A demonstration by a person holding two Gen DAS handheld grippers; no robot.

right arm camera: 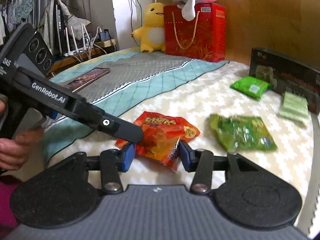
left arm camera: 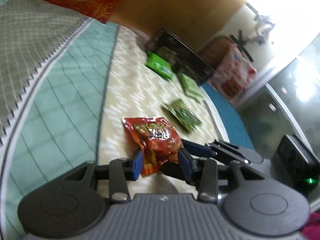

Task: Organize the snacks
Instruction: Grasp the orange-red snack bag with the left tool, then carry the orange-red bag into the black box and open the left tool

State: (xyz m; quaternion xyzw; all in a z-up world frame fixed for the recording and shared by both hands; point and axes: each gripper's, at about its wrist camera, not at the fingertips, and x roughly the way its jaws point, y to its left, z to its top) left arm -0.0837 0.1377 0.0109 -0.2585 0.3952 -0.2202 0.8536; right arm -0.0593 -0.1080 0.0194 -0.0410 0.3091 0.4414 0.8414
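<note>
In the left wrist view my left gripper (left arm camera: 161, 164) is shut on the lower end of a dark red snack packet (left arm camera: 156, 138) with gold print, held above the cream blanket (left arm camera: 128, 92). In the right wrist view my right gripper (right arm camera: 156, 156) is shut on an orange-red snack packet (right arm camera: 164, 132), its blue pads against both edges. One black finger (right arm camera: 124, 128) of the left gripper crosses over that packet's left side. Three green snack packets (right arm camera: 242, 134) (right arm camera: 250, 86) (right arm camera: 294, 106) lie on the blanket to the right.
A dark open box (right arm camera: 284, 74) stands at the blanket's far right, against the wooden headboard. A red gift bag (right arm camera: 194, 34) and a yellow plush toy (right arm camera: 150, 30) sit at the back. A flat tablet-like item (right arm camera: 88, 78) lies on the grey quilt. A hand (right arm camera: 14, 148) holds the left gripper.
</note>
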